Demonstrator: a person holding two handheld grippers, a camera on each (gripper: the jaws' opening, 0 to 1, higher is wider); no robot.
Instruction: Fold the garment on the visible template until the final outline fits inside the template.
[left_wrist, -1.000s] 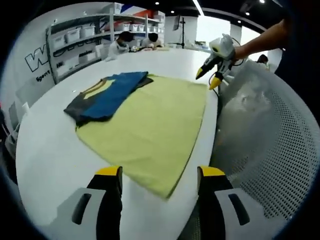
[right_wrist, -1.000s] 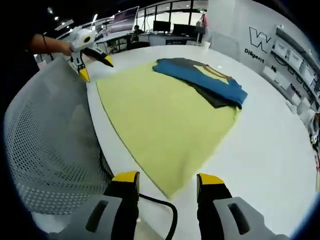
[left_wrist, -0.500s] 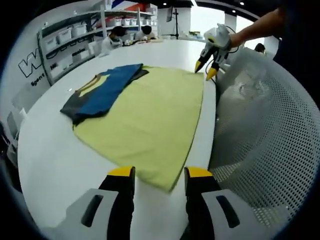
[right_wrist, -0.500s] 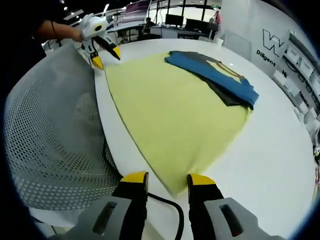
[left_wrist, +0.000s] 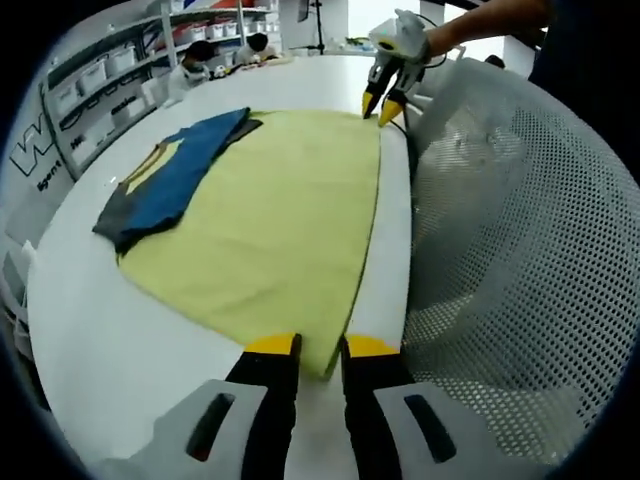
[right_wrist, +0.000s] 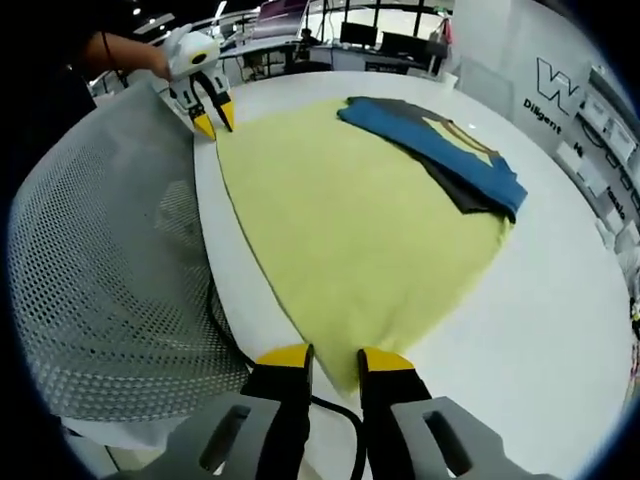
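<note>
- Two grippers at the yellow template's (left_wrist: 270, 220) near corners: left gripper (left_wrist: 320, 352) and right gripper (right_wrist: 335, 357), jaws narrowed around cloth edge; whether either grips, cannot tell.
- Folded blue garment (left_wrist: 165, 185) lies across template's far edge on white table (left_wrist: 90, 330).

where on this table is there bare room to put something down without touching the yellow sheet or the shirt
Bare white table lies beyond the yellow template's far edge and past the folded blue shirt, toward the shelves. In the left gripper view, another patch sits beside the left tongs. It is crowded along the mesh chair, where only a thin strip remains and the right tongs work.
</note>
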